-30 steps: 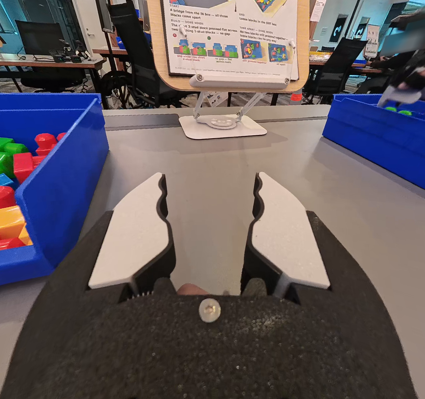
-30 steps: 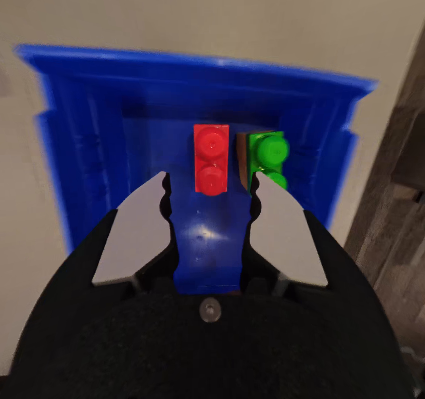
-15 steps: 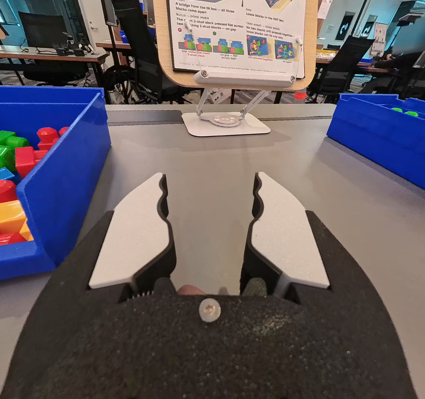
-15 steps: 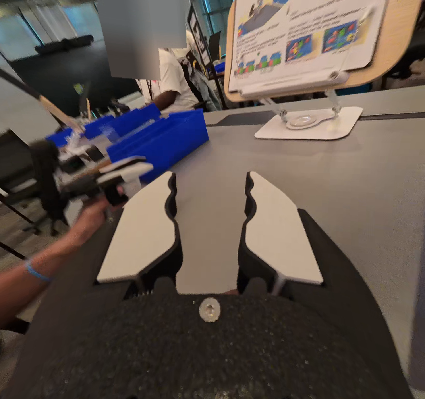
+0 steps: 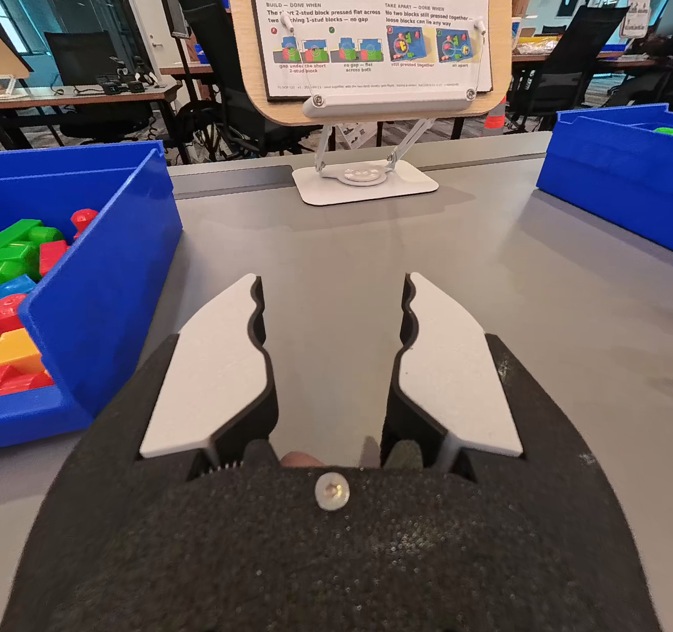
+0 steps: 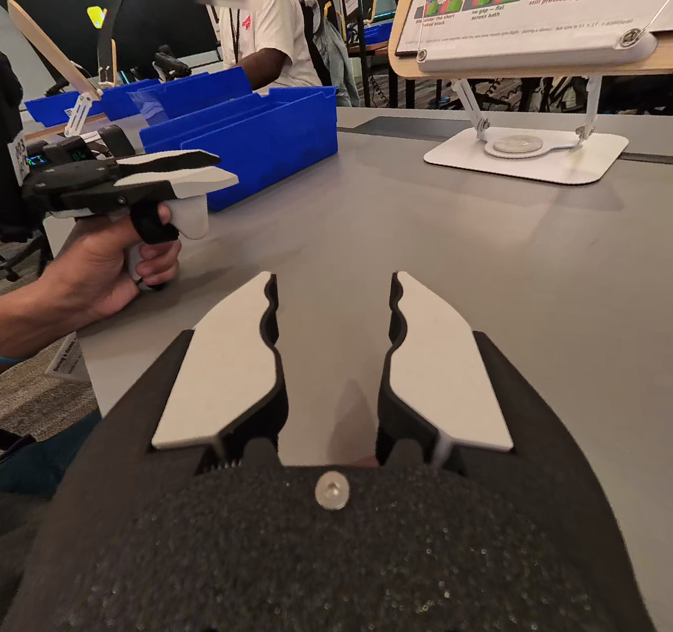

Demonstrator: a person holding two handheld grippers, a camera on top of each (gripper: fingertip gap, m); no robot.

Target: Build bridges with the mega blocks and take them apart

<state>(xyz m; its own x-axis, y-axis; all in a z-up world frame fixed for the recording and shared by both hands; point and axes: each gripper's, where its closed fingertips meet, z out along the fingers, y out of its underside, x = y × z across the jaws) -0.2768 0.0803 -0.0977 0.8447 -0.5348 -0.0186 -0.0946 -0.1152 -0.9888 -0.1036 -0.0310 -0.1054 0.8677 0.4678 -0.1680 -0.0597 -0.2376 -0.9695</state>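
My left gripper [image 5: 332, 279] is open and empty above the grey table [image 5: 346, 250]. To its left a blue bin [image 5: 109, 286] holds several red, green, blue and yellow mega blocks [image 5: 22, 261]. A second blue bin [image 5: 612, 184] stands at the right, with a bit of green block [image 5: 663, 129] showing inside. My right gripper [image 6: 332, 276] is open and empty over the table [image 6: 455, 257]. In the right wrist view the left gripper [image 6: 218, 168] shows at the left, held in a hand [image 6: 109, 268], near the left blue bin [image 6: 255, 137].
A white stand [image 5: 364, 181] at the table's back carries a wooden board with an instruction sheet [image 5: 371, 28]; it also shows in the right wrist view [image 6: 528, 152]. Behind are desks, black chairs, more blue bins [image 6: 73, 104] and a person in a white shirt [image 6: 276, 32].
My right gripper has left the right bin with the red and green blocks and swung round to face the table and the left gripper. My left gripper has moved slightly forward.
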